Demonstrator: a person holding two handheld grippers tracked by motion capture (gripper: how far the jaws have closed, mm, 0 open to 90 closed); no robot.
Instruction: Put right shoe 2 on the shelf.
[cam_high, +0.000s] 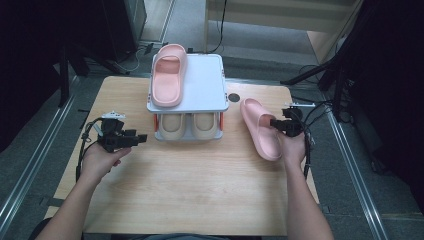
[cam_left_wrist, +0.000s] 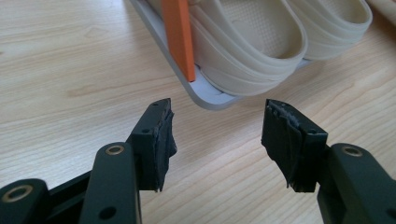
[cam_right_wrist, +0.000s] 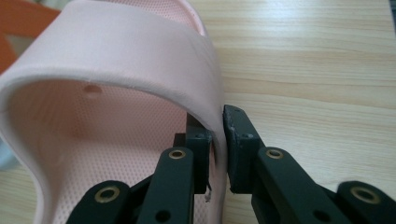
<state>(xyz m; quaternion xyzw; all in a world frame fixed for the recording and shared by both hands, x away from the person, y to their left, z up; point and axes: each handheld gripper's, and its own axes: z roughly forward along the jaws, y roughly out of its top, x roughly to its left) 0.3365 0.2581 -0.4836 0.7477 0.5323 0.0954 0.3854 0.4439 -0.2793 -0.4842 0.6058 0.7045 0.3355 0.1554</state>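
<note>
Our right gripper (cam_right_wrist: 217, 149) pinches the strap wall of the pink foam slipper (cam_high: 260, 129) right of the white two-tier rack (cam_high: 200, 95); we lift level. Left gripper (cam_left_wrist: 217, 140) gapes empty.

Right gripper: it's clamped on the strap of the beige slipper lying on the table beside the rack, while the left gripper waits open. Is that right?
Not quite: the colour is wrong. The right gripper is clamped on the strap of the pink slipper, as the right gripper view shows. The beige slippers sit on the rack's lower shelf. The left gripper does wait open.
</note>
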